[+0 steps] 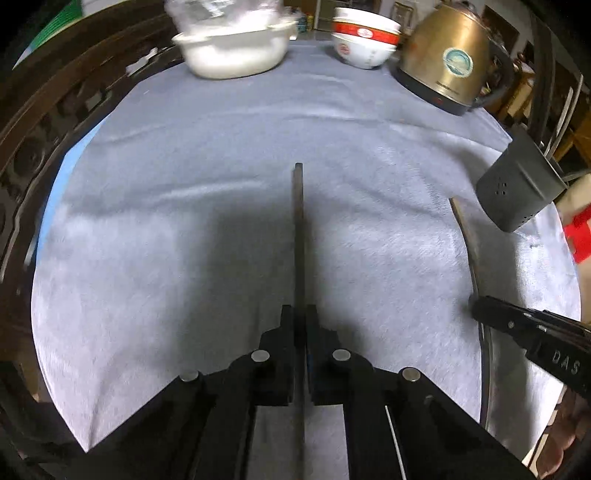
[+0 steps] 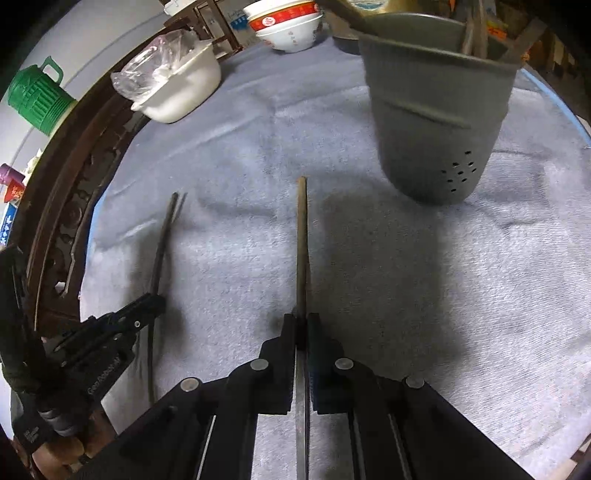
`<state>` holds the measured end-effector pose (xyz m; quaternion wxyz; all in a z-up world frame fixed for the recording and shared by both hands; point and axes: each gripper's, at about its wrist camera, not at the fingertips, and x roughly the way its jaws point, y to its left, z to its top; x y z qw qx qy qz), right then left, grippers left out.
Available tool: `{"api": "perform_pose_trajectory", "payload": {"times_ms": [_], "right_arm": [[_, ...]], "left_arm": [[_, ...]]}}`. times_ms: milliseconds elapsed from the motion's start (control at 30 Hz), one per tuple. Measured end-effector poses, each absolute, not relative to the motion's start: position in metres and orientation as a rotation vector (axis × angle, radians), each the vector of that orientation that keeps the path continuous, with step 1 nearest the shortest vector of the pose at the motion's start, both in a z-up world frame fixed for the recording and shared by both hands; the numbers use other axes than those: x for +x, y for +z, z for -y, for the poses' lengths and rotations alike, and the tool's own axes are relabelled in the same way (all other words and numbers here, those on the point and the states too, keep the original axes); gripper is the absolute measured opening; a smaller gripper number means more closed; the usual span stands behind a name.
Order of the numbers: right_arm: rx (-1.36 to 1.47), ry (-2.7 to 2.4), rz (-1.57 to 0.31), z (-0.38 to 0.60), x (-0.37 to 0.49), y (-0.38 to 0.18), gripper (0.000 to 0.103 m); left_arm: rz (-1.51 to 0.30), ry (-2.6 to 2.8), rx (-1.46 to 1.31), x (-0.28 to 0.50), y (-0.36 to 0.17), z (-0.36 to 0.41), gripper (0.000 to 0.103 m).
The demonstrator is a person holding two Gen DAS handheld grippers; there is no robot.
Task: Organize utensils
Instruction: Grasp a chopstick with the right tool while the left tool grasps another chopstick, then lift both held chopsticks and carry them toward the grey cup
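Two chopsticks are in our grip: left tongs [image 1: 300, 314] clamp the dark chopstick [image 1: 298, 221], right tongs [image 2: 302, 321] clamp the brown chopstick [image 2: 302, 240]. We hold both over the counter [image 2: 406, 295], near the grey holder [image 2: 436, 122].

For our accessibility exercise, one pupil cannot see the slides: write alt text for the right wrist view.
The right gripper is shut on a brown chopstick pointing ahead over a grey towel-covered table, with a grey perforated utensil holder just beyond to the right. At left, the left gripper pinches a dark chopstick; stacked bowls stand behind.
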<state>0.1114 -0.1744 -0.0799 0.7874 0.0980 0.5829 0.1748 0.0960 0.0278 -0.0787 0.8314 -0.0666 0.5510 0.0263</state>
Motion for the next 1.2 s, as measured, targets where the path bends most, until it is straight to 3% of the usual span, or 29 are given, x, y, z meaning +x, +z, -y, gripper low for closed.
{"api": "perform_pose_trajectory", "payload": {"times_ms": [100, 133, 233, 333, 600, 633, 667, 700, 1000, 1100, 1133, 1200], "right_arm": [[0.231, 0.386, -1.239, 0.173, 0.109, -0.081, 0.009], [0.24, 0.391, -1.239, 0.173, 0.111, -0.082, 0.009], [0.25, 0.396, -1.28, 0.176, 0.12, -0.082, 0.01], [0.234, 0.392, -1.266, 0.175, 0.129, -0.072, 0.011], [0.184, 0.338, -1.31, 0.155, 0.163, -0.075, 0.012], [0.174, 0.331, -1.329, 0.152, 0.166, -0.079, 0.013], [0.169, 0.328, -1.314, 0.15, 0.167, -0.077, 0.013], [0.168, 0.326, -1.319, 0.15, 0.166, -0.078, 0.012], [0.167, 0.341, -1.314, 0.156, 0.147, -0.08, 0.009], [0.167, 0.335, -1.354, 0.154, 0.16, -0.079, 0.01], [0.153, 0.333, -1.365, 0.152, 0.165, -0.079, 0.01], [0.144, 0.325, -1.379, 0.15, 0.174, -0.078, 0.01]], "left_arm": [[-1.183, 0.044, -0.264, 0.088, -0.079, -0.043, 0.005], [-1.19, 0.028, -0.29, 0.088, -0.079, -0.047, 0.01], [-1.216, -0.036, -0.354, 0.096, -0.074, -0.056, 0.043], [-1.187, -0.028, -0.327, 0.106, -0.062, -0.062, 0.046], [-1.25, 0.007, -0.227, 0.138, -0.067, -0.057, 0.046], [-1.259, 0.006, -0.214, 0.143, -0.07, -0.053, 0.041], [-1.277, -0.002, -0.194, 0.144, -0.075, -0.049, 0.014], [-1.288, 0.005, -0.166, 0.143, -0.079, -0.046, 0.006], [-1.279, -0.044, -0.178, 0.111, -0.073, -0.056, 0.005], [-1.34, -0.074, -0.202, 0.12, -0.07, -0.057, 0.025], [-1.352, -0.071, -0.193, 0.124, -0.069, -0.055, 0.041], [-1.347, -0.03, -0.14, 0.129, -0.066, -0.052, 0.046]]}}
